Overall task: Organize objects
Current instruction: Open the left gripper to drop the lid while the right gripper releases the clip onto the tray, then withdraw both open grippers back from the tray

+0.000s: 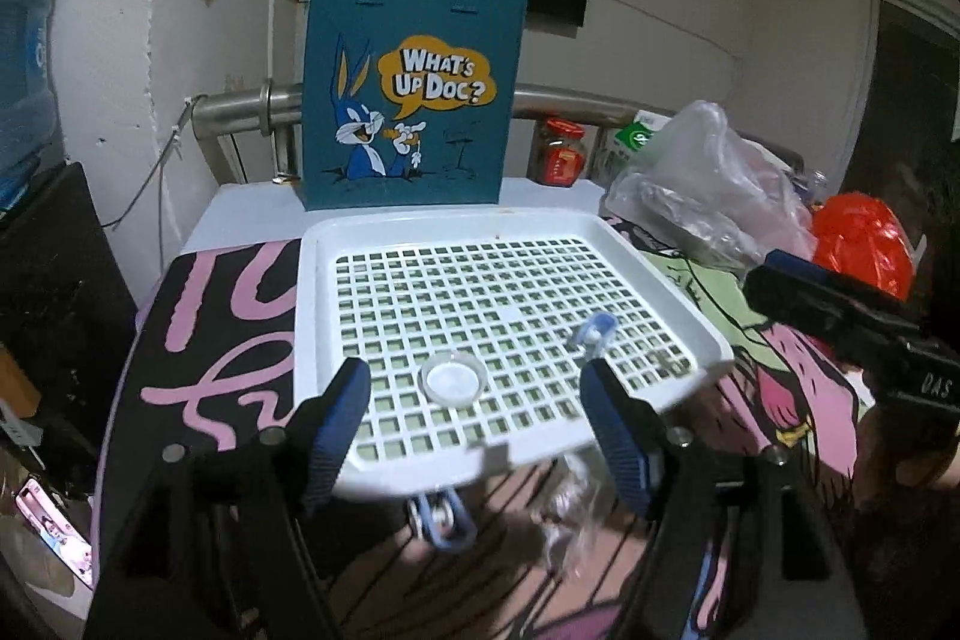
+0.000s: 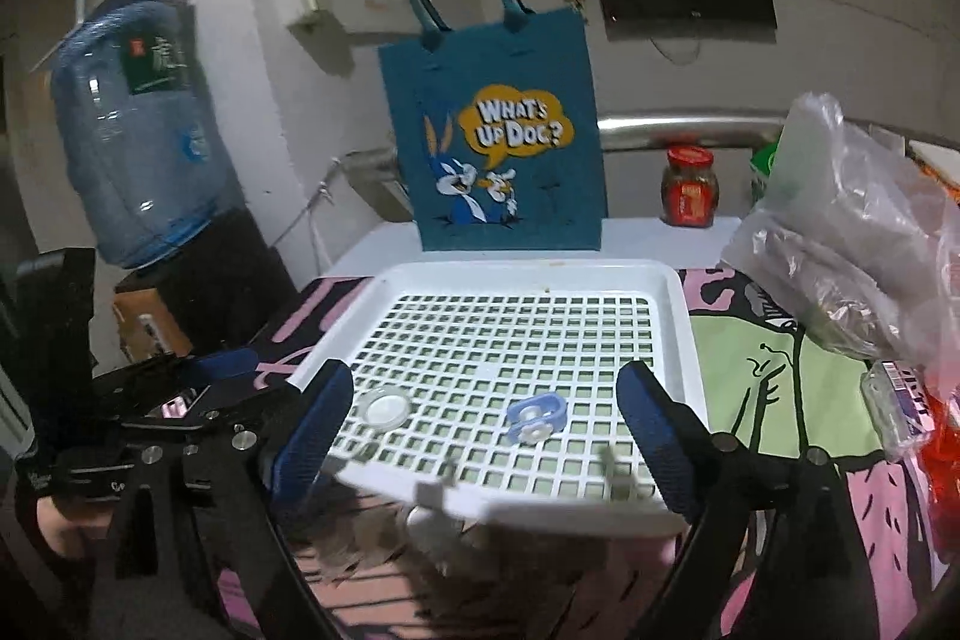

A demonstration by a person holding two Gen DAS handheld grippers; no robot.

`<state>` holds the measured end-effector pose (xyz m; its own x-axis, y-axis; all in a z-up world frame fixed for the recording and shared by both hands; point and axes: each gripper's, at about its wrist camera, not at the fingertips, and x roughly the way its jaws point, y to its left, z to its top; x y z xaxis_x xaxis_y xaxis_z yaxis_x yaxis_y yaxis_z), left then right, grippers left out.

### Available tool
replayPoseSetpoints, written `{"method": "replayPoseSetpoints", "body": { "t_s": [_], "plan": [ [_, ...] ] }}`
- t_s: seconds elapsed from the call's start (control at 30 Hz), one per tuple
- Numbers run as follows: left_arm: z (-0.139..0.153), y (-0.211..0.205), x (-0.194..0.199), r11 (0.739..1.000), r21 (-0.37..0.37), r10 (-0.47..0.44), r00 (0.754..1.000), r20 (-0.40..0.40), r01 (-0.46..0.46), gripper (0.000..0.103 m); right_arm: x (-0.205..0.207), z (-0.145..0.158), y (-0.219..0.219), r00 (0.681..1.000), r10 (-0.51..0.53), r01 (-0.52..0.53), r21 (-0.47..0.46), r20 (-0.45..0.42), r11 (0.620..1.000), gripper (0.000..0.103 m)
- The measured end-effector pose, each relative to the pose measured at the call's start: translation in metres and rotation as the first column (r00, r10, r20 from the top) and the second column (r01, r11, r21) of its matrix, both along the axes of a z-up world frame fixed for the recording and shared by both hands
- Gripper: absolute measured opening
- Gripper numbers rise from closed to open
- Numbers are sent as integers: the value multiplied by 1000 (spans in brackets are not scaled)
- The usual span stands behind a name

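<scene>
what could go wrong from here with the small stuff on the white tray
1. The white grid tray has open square holes; the small blue-and-white clip might snag in them when picked.
2. The shallow round clear lid lies flat, so an open left tool may slide over it rather than grip it.
3. The tray's near edge appears to overhang the patterned cloth; pressing down there with the open right tool could tip it.

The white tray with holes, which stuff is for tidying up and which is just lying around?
For the job:
white tray
round clear lid
blue clip
open left gripper
open right gripper

Just lying about:
cartoon tote bag
red-lidded jar
water jug
plastic bag
</scene>
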<state>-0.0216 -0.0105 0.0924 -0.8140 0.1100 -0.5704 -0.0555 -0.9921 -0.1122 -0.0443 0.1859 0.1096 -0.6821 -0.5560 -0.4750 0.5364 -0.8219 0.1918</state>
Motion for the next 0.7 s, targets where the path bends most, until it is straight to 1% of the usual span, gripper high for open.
{"method": "replayPoseSetpoints", "body": {
  "t_s": [0.13, 0.33, 0.43, 0.6, 0.7],
  "plan": [
    [-2, -1, 17, 1000, 10, -1, 1000, -7, 1, 72, 20, 1, 7, 1000, 4, -4, -10, -28, 1000, 90],
    [-15, 4, 36, 1000, 10, -14, 1000, 18, 14, 72, 43, -6, 15, 999, 10, -10, 5, -42, 1000, 90],
    [-25, 11, 42, 1000, -2, -28, 999, 37, 29, 72, 51, -15, 17, 999, 3, -2, 23, -40, 1000, 90],
    [-39, 17, 48, 999, -14, -35, 997, 73, 37, 72, 57, -32, 19, 1000, 6, -5, 56, -9, 998, 90],
    [-49, 23, 50, 998, -37, -43, 994, 100, 47, 72, 58, -46, 20, 1000, 0, -1, 81, 21, 997, 90]
  ]
}}
